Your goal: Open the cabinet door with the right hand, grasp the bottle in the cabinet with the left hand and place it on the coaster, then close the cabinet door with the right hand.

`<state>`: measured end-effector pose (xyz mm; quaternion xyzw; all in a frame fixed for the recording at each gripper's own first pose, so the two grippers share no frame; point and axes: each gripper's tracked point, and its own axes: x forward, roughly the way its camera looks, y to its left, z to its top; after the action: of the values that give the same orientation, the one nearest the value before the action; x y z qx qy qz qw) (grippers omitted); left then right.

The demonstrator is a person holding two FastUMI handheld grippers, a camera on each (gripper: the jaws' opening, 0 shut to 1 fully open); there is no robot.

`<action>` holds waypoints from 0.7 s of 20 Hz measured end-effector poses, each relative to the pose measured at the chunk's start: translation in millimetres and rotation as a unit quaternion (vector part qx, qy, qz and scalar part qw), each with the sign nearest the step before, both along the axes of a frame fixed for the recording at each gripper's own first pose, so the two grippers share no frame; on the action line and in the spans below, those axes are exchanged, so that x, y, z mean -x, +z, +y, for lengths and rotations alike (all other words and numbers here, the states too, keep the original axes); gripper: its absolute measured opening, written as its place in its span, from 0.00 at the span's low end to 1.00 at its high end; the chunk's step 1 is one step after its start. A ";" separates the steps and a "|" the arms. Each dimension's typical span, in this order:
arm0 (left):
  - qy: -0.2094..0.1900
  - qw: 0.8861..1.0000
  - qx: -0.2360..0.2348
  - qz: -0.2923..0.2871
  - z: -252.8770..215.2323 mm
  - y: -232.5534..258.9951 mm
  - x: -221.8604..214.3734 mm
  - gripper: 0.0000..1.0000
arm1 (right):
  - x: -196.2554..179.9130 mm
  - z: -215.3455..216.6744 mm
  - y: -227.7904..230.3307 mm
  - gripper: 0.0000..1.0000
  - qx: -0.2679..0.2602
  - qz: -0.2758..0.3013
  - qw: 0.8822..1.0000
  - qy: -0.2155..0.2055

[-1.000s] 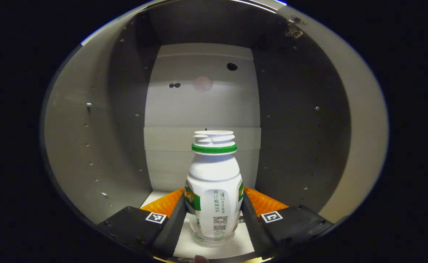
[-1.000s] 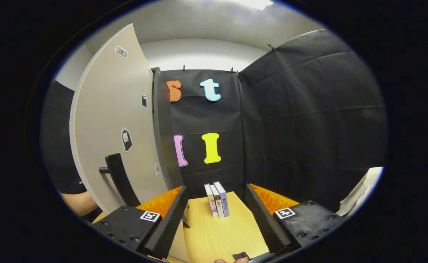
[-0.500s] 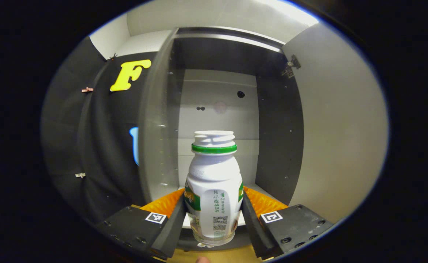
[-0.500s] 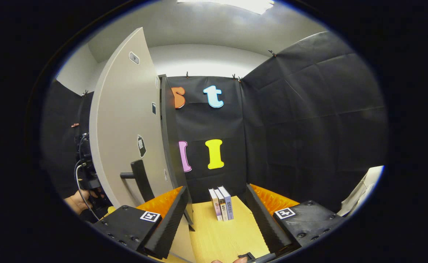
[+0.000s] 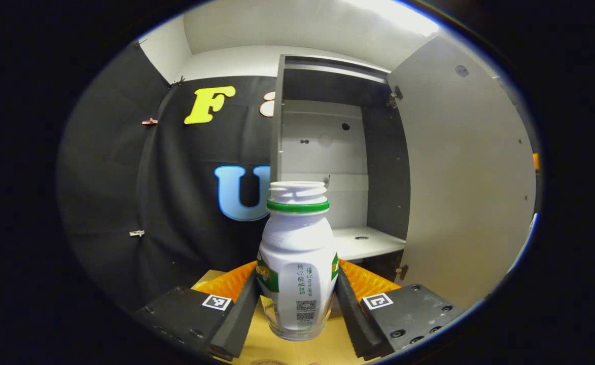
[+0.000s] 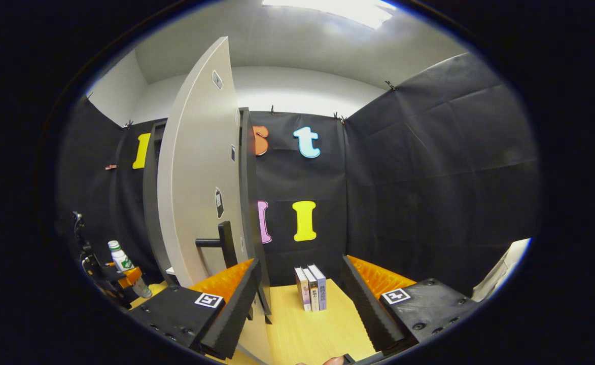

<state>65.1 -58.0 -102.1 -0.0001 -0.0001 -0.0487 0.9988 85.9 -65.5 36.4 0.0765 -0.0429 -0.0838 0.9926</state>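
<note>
Up close in the left gripper view, the left gripper (image 5: 297,299) is clamped on the white bottle (image 5: 297,263), one finger pressed to each side of its lower body, and the bottle stands upright between them with its green neck ring and open threaded mouth at the top. The bottle is held clear of the cabinet (image 5: 338,152), above the yellow wooden tabletop (image 5: 261,339) that shows beneath its clear base. Behind it the cabinet stands open: its pale back panel, dark side walls and white shelf (image 5: 363,242) are exposed, and the cabinet door (image 5: 464,177) is swung out wide at the right of this view, hinged along the cabinet's right edge. Black booth cloth covers the wall to the left of the cabinet. Turning to the right gripper view, the right gripper (image 6: 302,299) has its fingers spread apart with nothing between them, held above the wooden tabletop (image 6: 307,329). Beyond the gap between the fingers, three slim books (image 6: 311,288) stand upright side by side on the table near the black wall. The open cabinet door (image 6: 201,192) rises just left of centre, seen from its outer face, with its dark bar handle (image 6: 221,243) near the gripper's left finger but not touching it. Far off at the lower left of this view, the left gripper (image 6: 119,278) shows with the white bottle (image 6: 125,263) upright in it, well apart from the door and out in front of the cabinet.
</note>
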 end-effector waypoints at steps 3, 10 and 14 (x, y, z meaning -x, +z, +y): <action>0.005 1.000 -0.004 0.005 18.7 -43.0 17.8 0.79 | 3.5 -9.8 2.6 0.97 -0.002 -0.004 1.000 -0.014; -0.013 1.000 -0.001 0.011 28.9 -140.3 31.9 0.79 | 12.9 -24.7 5.6 0.97 -0.007 -0.006 0.999 -0.032; -0.006 1.000 -0.003 0.017 41.6 -187.5 27.2 0.79 | 8.7 -31.7 4.7 0.97 -0.022 0.000 0.999 -0.038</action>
<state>38.0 -16.4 -289.6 0.0018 0.0173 -0.0545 0.9984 77.2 -97.2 41.1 0.0963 -0.0435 -0.1220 0.9869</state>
